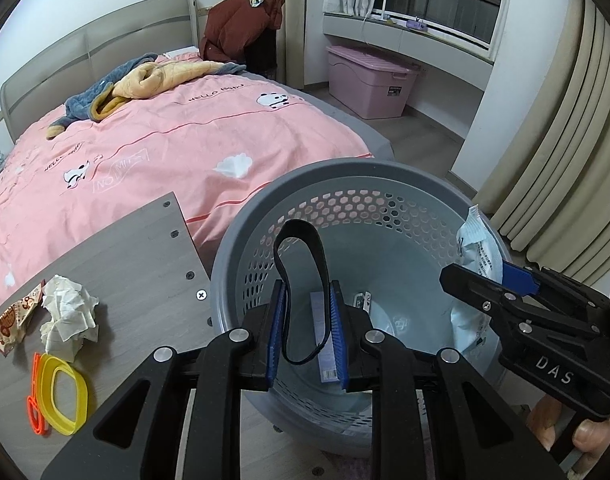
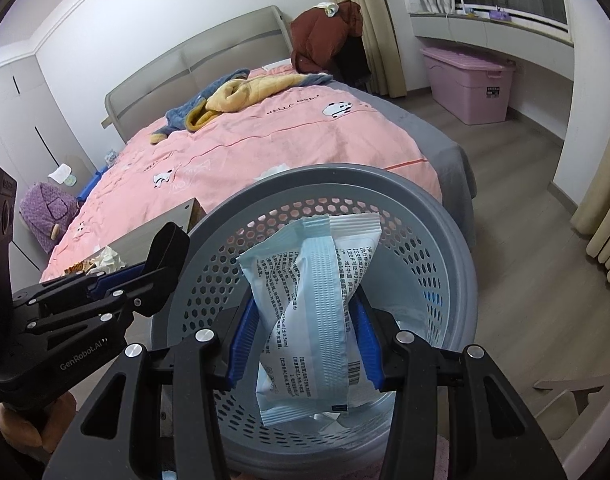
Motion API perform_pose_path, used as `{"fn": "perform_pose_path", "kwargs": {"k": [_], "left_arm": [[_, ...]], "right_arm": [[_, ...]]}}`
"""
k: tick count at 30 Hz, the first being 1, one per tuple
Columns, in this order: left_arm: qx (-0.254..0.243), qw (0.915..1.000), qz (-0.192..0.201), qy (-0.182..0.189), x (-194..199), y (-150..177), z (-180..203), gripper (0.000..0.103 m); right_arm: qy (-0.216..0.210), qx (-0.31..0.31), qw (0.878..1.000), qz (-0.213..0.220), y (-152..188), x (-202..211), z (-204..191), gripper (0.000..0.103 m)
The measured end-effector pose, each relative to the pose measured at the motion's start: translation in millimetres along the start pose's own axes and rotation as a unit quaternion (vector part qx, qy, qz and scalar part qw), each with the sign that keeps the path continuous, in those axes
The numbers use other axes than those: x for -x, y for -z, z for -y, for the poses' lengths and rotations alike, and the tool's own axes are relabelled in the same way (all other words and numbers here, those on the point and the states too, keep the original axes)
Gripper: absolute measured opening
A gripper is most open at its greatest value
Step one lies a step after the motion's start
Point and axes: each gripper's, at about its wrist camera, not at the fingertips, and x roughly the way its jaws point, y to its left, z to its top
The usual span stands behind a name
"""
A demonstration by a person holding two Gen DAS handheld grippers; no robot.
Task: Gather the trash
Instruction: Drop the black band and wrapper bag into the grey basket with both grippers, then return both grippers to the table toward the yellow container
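Observation:
A grey perforated waste basket (image 1: 385, 176) (image 2: 457, 232) stands beside the bed. My left gripper (image 1: 307, 316) is shut on a black band loop (image 1: 301, 240) and holds it over the basket's mouth. My right gripper (image 2: 305, 336), seen at the right in the left wrist view (image 1: 489, 280), is shut on a light blue and white wrapper (image 2: 313, 312) (image 1: 479, 248) above the basket. A package (image 1: 325, 344) lies at the basket's bottom. On the wooden table (image 1: 137, 264) lie a crumpled tissue (image 1: 67, 312), a snack wrapper (image 1: 13, 320), a yellow ring (image 1: 61, 392) and an orange strip (image 1: 35, 400).
A bed with a pink cover (image 1: 165, 148) lies behind the table and basket, with a blue and yellow garment (image 1: 141, 80) on it. A pink storage box (image 1: 369, 80) stands under the window. Curtains (image 1: 565, 160) hang at the right over wooden floor.

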Motion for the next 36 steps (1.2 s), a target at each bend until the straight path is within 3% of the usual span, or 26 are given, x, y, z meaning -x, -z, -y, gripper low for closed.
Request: {"fn": "perform_pose_path", "kwargs": {"k": [4, 6, 9, 14, 36], "left_arm": [[-0.002, 1.0, -0.002, 0.0, -4.5, -1.6, 2.0, 0.022], [-0.001, 1.0, -0.003, 0.001, -5.5, -2.1, 2.4, 0.034], [0.002, 1.0, 0.0, 0.003, -3.7, -2.9, 2.0, 0.049], [0.006, 0.9999, 0.008, -0.006, 1.0, -2.3, 0.9, 0.061], [0.036, 0.9984, 0.03, -0.032, 32.7, 23.4, -23.0, 0.065]], "right_arm": [[-0.003, -0.011, 1.0, 0.0, -3.1, -3.0, 6.6, 0.047], [-0.006, -0.017, 1.0, 0.0, -4.0, -3.0, 9.8, 0.047], [-0.005, -0.018, 1.0, 0.001, -5.4, -2.5, 11.3, 0.062], [0.003, -0.015, 1.0, 0.007, -3.8, 0.3, 12.1, 0.068], [0.012, -0.009, 1.0, 0.005, 22.1, 13.9, -7.5, 0.073]]}}
